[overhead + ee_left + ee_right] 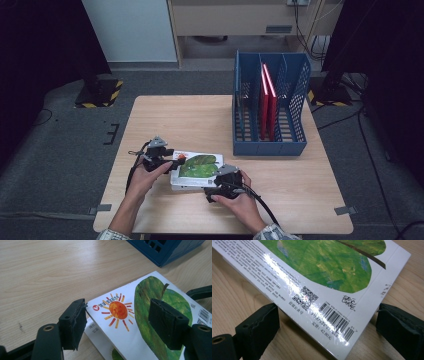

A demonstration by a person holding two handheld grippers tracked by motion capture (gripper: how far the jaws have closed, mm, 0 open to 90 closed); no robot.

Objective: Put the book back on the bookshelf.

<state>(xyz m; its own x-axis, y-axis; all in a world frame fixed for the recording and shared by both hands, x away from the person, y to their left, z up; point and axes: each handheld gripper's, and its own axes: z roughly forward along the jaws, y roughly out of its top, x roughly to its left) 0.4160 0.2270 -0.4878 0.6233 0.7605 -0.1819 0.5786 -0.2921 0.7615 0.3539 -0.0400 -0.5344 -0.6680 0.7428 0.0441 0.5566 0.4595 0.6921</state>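
A picture book (197,170) with a white cover, a big green leaf and an orange sun lies on the wooden desk (175,120), between the two grippers. The left gripper (167,162) sits at the book's sun corner: in the left gripper view its jaws stand apart, one jaw off the book's edge with its torn pad just touching the corner, the other over the leaf, above the cover; whether that one presses on the cover cannot be told, so no firm grip shows. The right gripper (214,189) is at the opposite corner, the one with the barcode and QR code. In the right gripper view its jaws stand wide open, one on each side of that corner, neither pad touching the book (332,277), which lies a little raised over the desk there, with a shadow under its edge. Beyond both pairs of jaws, toward the far right of the desk, stands a blue file rack (270,107) with a red book (268,100) upright in one of its compartments, well apart from the grippers.
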